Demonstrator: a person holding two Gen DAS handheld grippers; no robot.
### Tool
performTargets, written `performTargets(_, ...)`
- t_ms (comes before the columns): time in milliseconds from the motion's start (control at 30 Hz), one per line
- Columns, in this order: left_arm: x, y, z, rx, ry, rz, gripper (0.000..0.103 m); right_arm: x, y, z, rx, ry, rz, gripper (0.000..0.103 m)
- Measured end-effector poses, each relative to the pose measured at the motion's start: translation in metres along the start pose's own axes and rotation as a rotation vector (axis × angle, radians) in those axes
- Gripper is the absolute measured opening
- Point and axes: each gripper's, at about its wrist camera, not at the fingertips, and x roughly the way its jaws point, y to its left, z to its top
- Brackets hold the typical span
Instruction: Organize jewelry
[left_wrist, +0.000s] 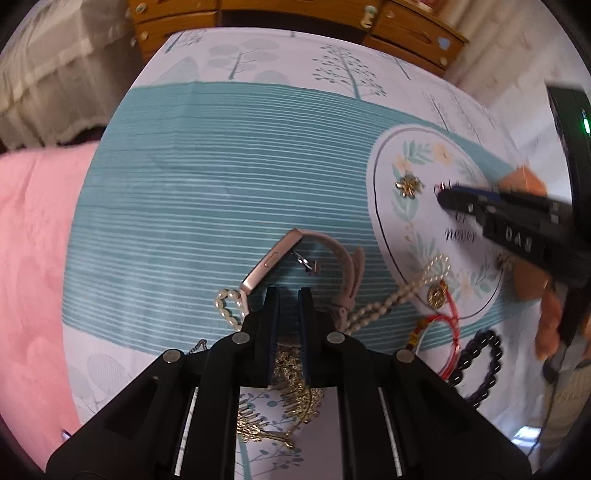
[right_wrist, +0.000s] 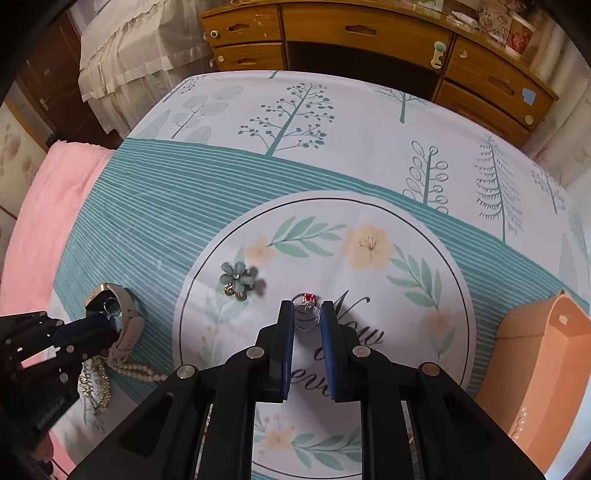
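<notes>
Jewelry: one ring (right_wrist: 307, 311) (red stone) clenched by right gripper (right_wrist: 307, 312); left gripper (left_wrist: 288, 295) closed, empty.

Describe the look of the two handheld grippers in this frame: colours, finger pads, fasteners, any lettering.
Both are matte black linkage frames with round silver pivot pins. The left gripper and right gripper each carry two flat fingers lined with dark blue pads. Raised lettering marks the side of each body. A green light glows above the right one.
</notes>
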Motion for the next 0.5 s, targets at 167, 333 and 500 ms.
performTargets(167, 0.001, 0.009, 0.005, -0.125, 0.007, -0.078, 0.025, -0.002, -0.005, -0.004, 0.023, 0.005, 0.024, 0.005)
performTargets(333, 0.001, 0.017, 0.009, -0.251, -0.008, -0.102, 0.025, -0.002, -0.011, -0.005, 0.055, 0.009, 0.060, 0.005)
performTargets(500, 0.003, 0.023, 0.010, -0.368, -0.003, -0.137, 0.032, -0.002, -0.014, -0.006, 0.067, 0.012, 0.080, 0.005)
